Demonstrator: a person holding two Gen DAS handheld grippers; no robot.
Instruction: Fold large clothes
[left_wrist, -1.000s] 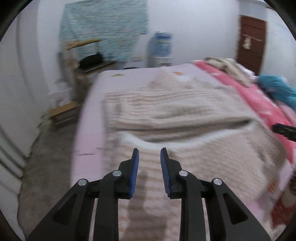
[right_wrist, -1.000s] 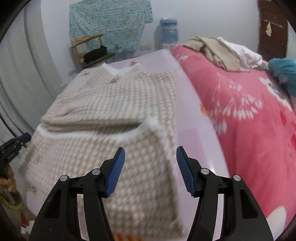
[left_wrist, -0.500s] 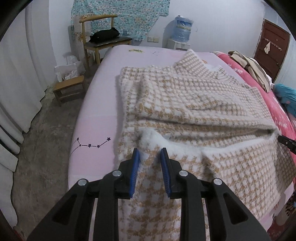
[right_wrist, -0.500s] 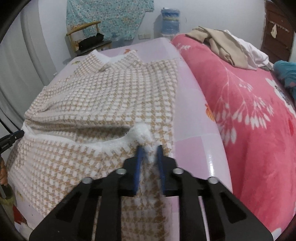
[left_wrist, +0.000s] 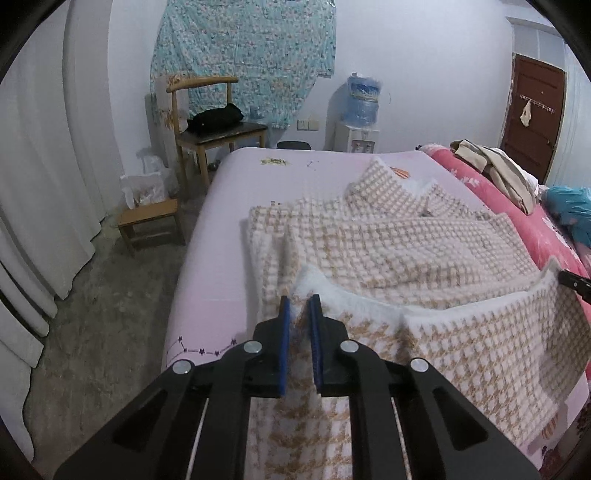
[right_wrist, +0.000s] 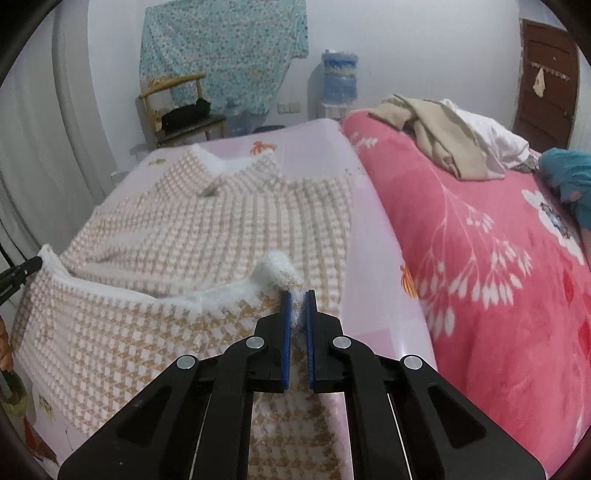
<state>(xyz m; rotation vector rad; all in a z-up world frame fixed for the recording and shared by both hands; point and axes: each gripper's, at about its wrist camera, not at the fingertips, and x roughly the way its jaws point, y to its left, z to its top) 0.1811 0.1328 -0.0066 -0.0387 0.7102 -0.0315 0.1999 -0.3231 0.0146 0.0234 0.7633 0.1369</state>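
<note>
On pink bed (left_wrist: 221, 221), houndstooth coat (left_wrist: 406, 251)

Left gripper (left_wrist: 299, 306), right gripper (right_wrist: 297, 301): black arms, blue-lined jaws, silver screws.

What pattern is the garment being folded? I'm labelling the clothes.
The garment is a tan-and-white houndstooth check with fluffy white lining, clearest in the left wrist view.

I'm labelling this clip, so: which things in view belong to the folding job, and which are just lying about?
Job:
- houndstooth garment, hem pinched at both corners
- left gripper
- right gripper

Lying about:
- beige clothes
- wooden chair
- water dispenser
- stool
</note>
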